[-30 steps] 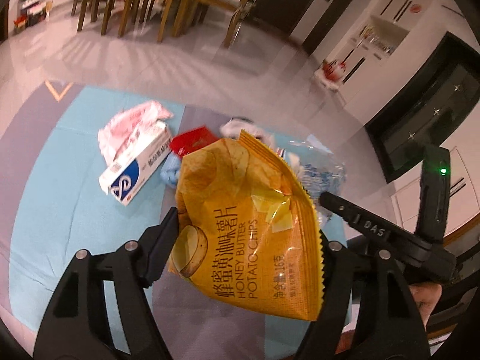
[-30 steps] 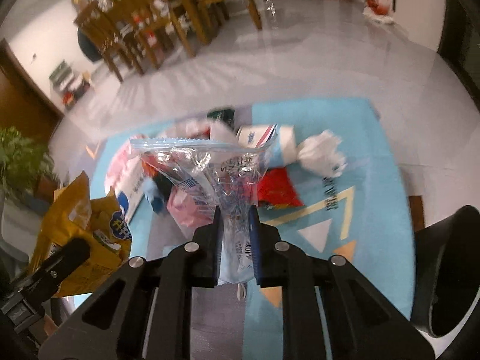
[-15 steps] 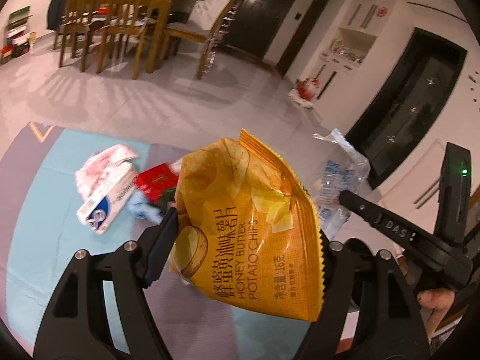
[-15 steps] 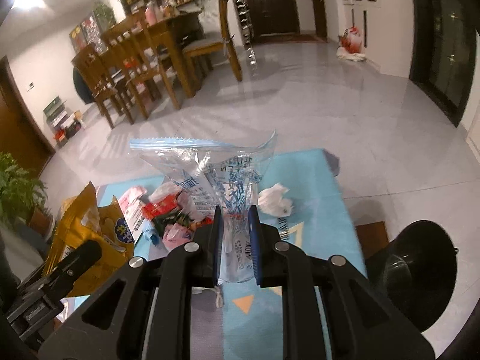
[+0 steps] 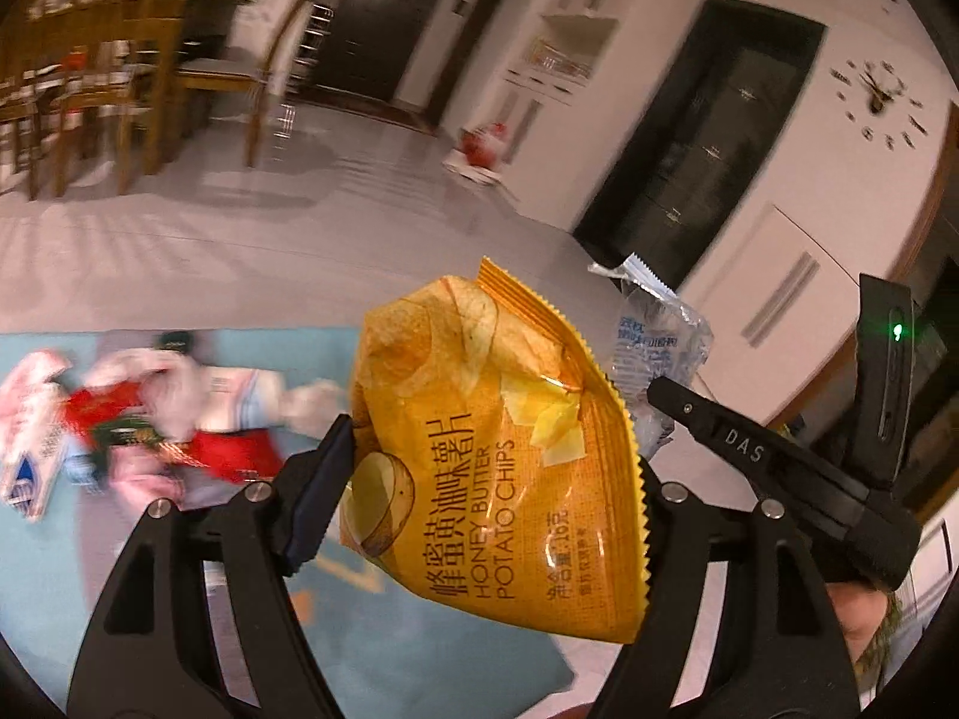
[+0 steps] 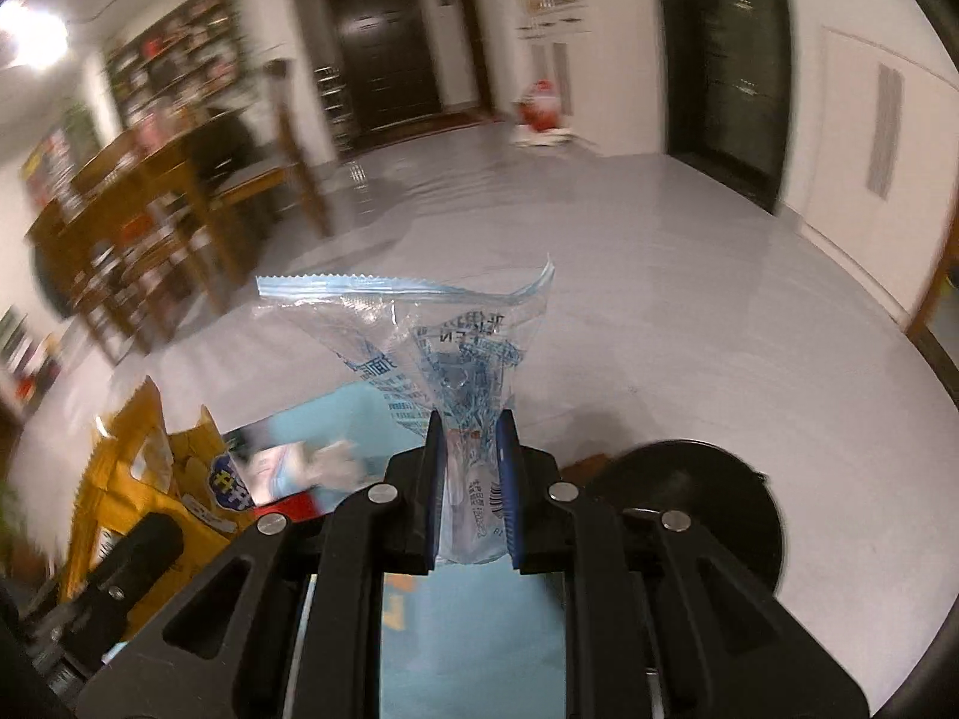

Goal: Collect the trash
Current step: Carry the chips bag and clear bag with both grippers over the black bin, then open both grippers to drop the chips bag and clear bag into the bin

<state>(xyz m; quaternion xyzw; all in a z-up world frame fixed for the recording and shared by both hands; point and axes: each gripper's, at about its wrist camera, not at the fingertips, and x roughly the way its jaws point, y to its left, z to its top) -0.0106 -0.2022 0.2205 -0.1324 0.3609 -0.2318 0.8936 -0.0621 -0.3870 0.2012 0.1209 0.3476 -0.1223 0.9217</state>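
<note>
My left gripper [image 5: 491,467] is shut on a puffy yellow potato chip bag [image 5: 479,419], held up off the floor. My right gripper [image 6: 470,437] is shut on a crumpled clear plastic bag [image 6: 437,335] with blue print and a zip edge. In the left wrist view the right gripper [image 5: 659,389] sticks in from the right with that plastic bag [image 5: 659,347] at its tip. In the right wrist view the chip bag [image 6: 138,473] shows at the lower left. Blurred trash [image 5: 150,413] lies in a pile on the light blue mat [image 5: 419,653] below: red and pink wrappers, a white box.
A black round bin [image 6: 689,509] sits on the grey floor just right of the mat [image 6: 467,629]. Wooden dining table and chairs [image 5: 90,72] stand far left. Dark doors [image 5: 389,18], a white cabinet and a red-and-white bag [image 5: 485,144] line the far wall.
Both grippers have risen and swung right with their bags still held. The trash pile slid to the lower left of each view, and the black bin came closer beside the right gripper.
</note>
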